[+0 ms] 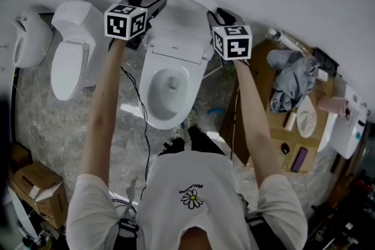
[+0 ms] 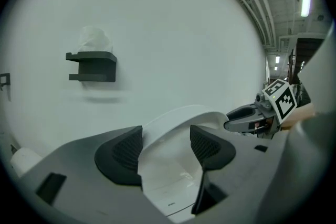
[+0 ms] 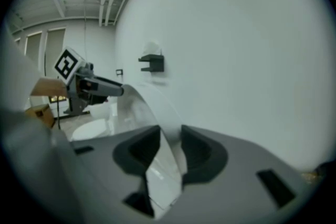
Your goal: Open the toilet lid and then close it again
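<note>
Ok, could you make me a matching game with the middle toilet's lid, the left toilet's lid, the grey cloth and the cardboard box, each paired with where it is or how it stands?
Things:
1. middle toilet's lid
2. left toilet's lid
3. grey cloth
4. cardboard box

Places or states:
A. on the floor, lower left
B. raised
C. on the brown table
D. down

Pairs: 1-B, 2-D, 3-C, 4-A
</note>
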The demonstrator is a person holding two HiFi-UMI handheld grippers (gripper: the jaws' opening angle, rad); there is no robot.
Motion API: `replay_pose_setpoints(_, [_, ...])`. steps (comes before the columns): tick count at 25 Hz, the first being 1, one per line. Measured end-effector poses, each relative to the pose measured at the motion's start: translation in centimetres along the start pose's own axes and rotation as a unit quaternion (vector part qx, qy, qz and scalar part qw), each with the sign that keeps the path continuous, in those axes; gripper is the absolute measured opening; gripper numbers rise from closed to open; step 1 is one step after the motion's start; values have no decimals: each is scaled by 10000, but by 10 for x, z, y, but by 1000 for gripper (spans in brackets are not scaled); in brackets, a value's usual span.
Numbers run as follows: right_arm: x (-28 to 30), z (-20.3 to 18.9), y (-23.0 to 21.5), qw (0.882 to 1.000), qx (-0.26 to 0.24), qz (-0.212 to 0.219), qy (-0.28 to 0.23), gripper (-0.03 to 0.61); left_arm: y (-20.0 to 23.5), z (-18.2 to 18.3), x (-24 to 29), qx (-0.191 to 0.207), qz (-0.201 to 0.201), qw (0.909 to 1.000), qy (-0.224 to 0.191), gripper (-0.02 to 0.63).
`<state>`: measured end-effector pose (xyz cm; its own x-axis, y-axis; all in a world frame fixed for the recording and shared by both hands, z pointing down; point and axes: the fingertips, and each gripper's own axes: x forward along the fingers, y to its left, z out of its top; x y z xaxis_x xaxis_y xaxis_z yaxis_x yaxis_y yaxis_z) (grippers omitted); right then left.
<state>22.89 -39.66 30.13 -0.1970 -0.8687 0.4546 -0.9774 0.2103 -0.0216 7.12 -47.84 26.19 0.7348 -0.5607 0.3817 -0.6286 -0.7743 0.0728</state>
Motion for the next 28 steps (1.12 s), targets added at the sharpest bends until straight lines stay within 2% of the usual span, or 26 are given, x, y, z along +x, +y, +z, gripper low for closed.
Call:
replay_pose_setpoints(6, [-23, -13, 22, 9997, -210, -2, 96, 143, -13, -12, -30, -177, -3, 9998, -115, 296])
replay_pose_setpoints(9, [-36, -21, 36, 9994, -323, 13, 154, 143, -22, -22, -46, 42, 73, 10000, -1, 296])
replay_pose_setpoints(14, [-60, -40, 60, 9987, -459, 65, 230, 143, -39, -43, -76, 185, 30, 9997, 178, 296])
replay_pose_setpoints(22, [-93, -72, 99, 9975, -656, -9, 280, 144, -64, -82, -121, 804, 73, 9960, 387, 296])
replay_pose_setpoints(28, [-117, -106, 125, 9945, -987, 74, 339, 153, -84, -116, -151, 670, 144, 9967, 445, 296])
